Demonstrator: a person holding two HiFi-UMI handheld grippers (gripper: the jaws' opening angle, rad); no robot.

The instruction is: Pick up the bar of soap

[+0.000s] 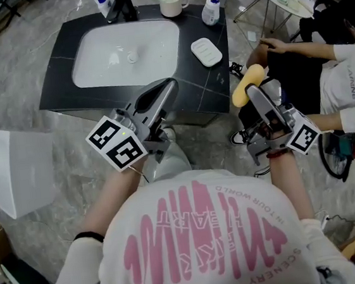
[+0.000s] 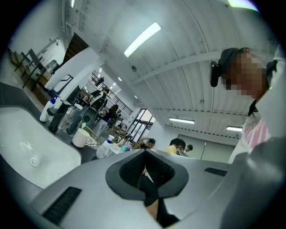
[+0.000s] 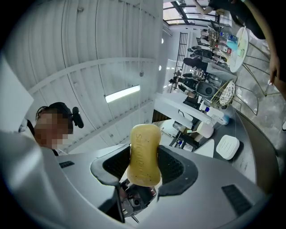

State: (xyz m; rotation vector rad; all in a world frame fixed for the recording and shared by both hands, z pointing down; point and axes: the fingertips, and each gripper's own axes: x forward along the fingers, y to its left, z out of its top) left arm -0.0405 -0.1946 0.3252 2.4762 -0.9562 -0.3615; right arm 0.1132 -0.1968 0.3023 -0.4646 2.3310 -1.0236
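Right gripper (image 3: pixel 145 166): jaws wide, clamped on the soap (image 3: pixel 144 154). Pads press its two broad faces on the lower half, and the upper half sticks out past the jaw tips. In the head view the bar is in the air, off the right front corner of the desk (image 1: pixel 62 81) and over the floor, touching nothing else.

Left gripper (image 2: pixel 145 172): jaws together, nothing in them. It hangs over the desk's front edge, near the sink (image 1: pixel 126 52).

The soap dish (image 1: pixel 206 51) sits empty, right of the sink.

Step, as I read it: the pick looks done, with the bar lifted and carried clear. What's left is holding it.

Next move: maintain squeeze and avoid sudden wrist tilts. Soap is slick and only half of it is between the pads, so it could squirt out forward. The left gripper isn't needed.
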